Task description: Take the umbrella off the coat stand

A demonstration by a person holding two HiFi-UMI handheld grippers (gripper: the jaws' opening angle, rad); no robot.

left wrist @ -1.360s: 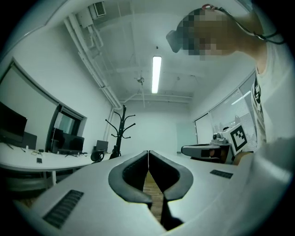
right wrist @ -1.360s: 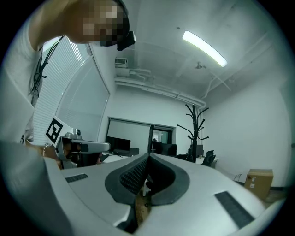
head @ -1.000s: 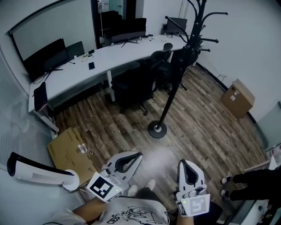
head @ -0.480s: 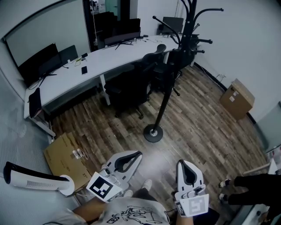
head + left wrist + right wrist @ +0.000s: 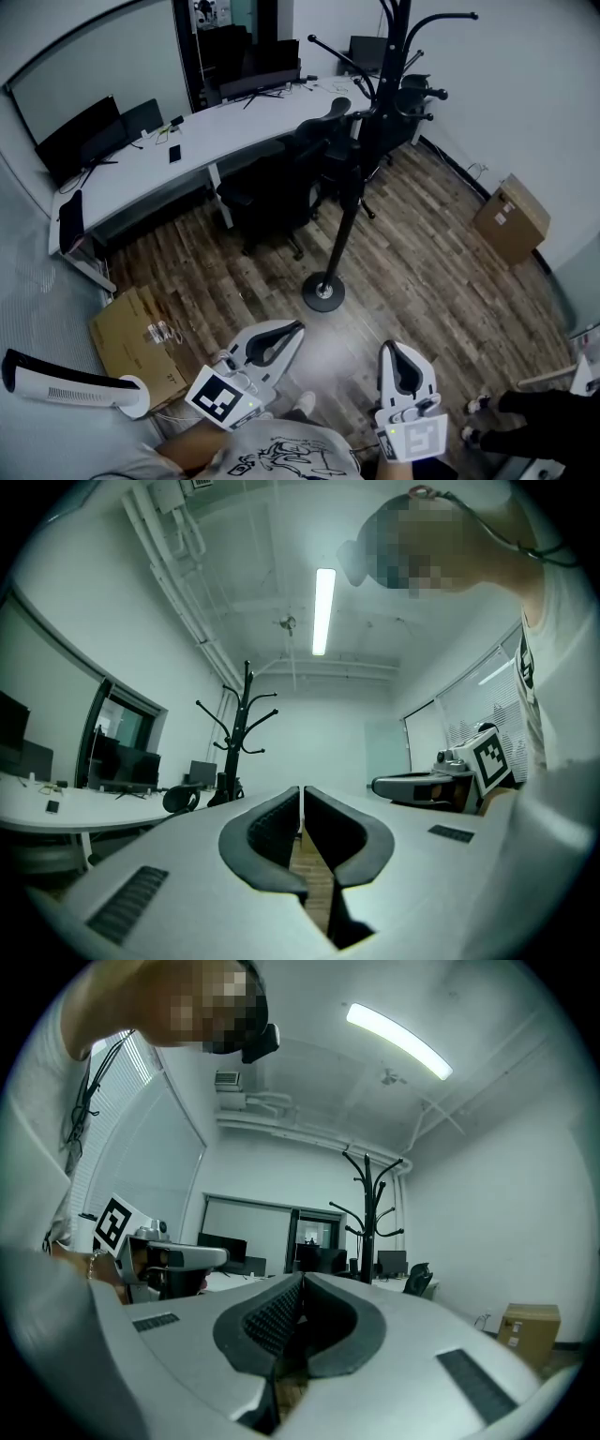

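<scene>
Wood floor (image 5: 422, 281) bears the coat stand (image 5: 349, 202); left tongs (image 5: 298, 327) and right tongs (image 5: 392, 345) closed, empty; box (image 5: 511, 220) label illegible.

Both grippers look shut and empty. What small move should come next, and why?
Probably a step closer to the coat stand: it stands well ahead across the wood floor, beyond the left gripper and right gripper, both shut and empty. The dark umbrella seems to hang high on its pole, so opening a gripper can wait.

One coat stand (image 5: 341, 217). Two cardboard boxes, a flat box (image 5: 141, 336) and a closed box (image 5: 512, 219). Two grippers, left gripper (image 5: 292, 332) and right gripper (image 5: 395, 349)
</scene>
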